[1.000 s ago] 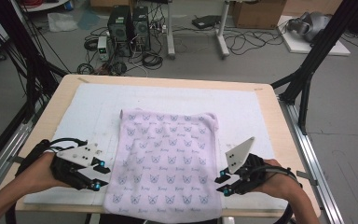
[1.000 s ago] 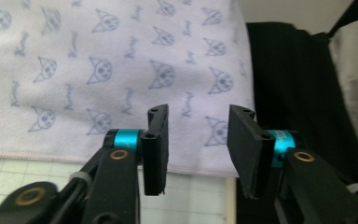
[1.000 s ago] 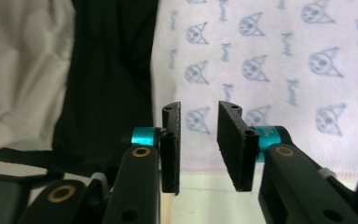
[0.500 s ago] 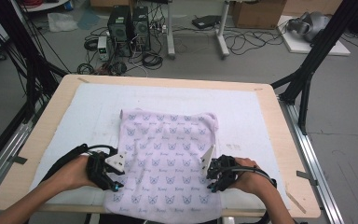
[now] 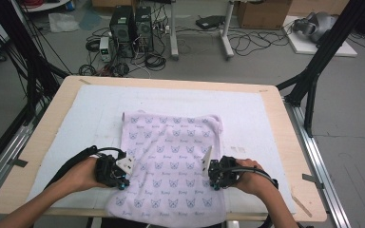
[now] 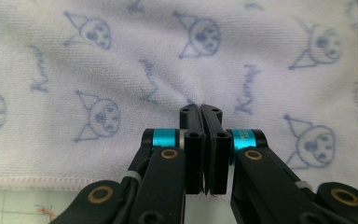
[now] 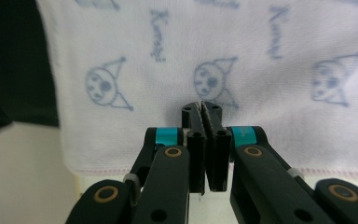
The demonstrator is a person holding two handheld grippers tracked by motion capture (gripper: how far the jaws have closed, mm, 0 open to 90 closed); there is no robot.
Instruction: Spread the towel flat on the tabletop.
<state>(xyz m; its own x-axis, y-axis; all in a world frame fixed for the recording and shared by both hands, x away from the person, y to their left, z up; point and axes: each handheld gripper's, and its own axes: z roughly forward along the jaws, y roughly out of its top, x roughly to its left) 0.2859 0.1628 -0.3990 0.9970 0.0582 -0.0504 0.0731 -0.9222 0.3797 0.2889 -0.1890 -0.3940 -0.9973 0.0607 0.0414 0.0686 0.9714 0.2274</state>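
Towel (image 5: pixel 173 161), pale lilac with blue cat-like faces and a script word that cannot be read for certain, is spread in the lower middle of the high view on the white mat (image 5: pixel 66 118) of the worktop (image 5: pixel 294 142). Its near edge is cut off by the bottom of the frame. The left tool (image 6: pixel 200 108) and the right tool (image 7: pixel 202 105) have just been closing; each is clenched, with a small pinch of towel nipped at the tips near its hem.

Beyond both tongs (image 5: pixel 121 176) (image 5: pixel 208 176) only the flat towel (image 5: pixel 173 142) covers the surface (image 5: pixel 275 123); nothing upright blocks passage ahead, between, or outward of them.
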